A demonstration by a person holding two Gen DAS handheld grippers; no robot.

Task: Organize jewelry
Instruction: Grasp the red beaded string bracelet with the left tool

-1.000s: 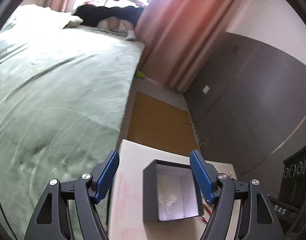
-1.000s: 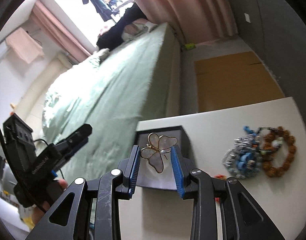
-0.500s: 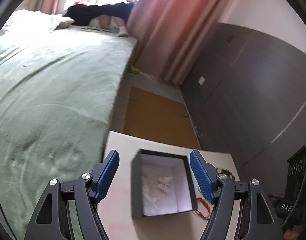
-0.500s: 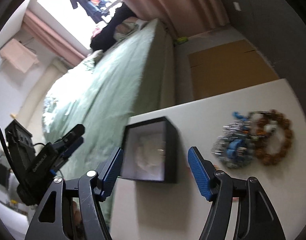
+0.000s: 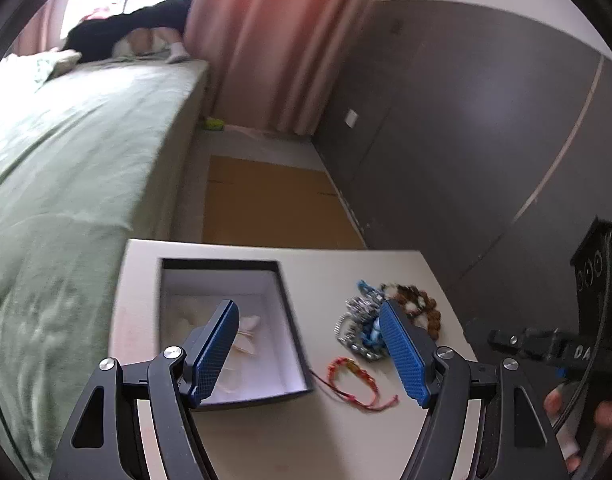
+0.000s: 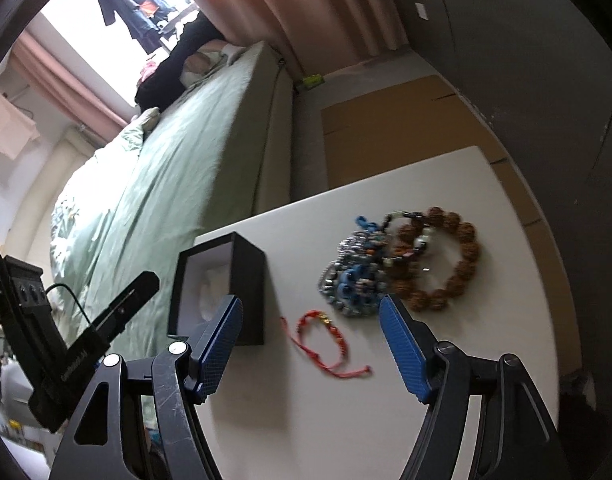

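A black box (image 5: 294,320) with white lining stands open on the white table (image 5: 345,272). A pale butterfly brooch (image 5: 248,334) lies inside it. To its right lie a red string bracelet (image 5: 351,380), a blue and silver beaded piece (image 5: 357,326) and a brown bead bracelet (image 5: 421,310). My left gripper (image 5: 307,312) hangs open between the box and the beads, holding nothing. My right gripper (image 6: 310,304) is open and empty above the red string bracelet (image 6: 321,332), with the box (image 6: 246,280) to its left and the beaded piece (image 6: 353,276) and brown bracelet (image 6: 445,256) beyond.
A bed with a green cover (image 5: 66,160) runs along the table's left side, with a dark-clothed figure at its far end. Flat cardboard (image 5: 266,204) lies on the floor past the table. A dark wall (image 5: 465,120) rises on the right, and a pink curtain (image 5: 266,40) hangs behind.
My right gripper opened and no longer holds the butterfly brooch, which now lies in the box. Both grippers swung right, from the box toward the bracelets.
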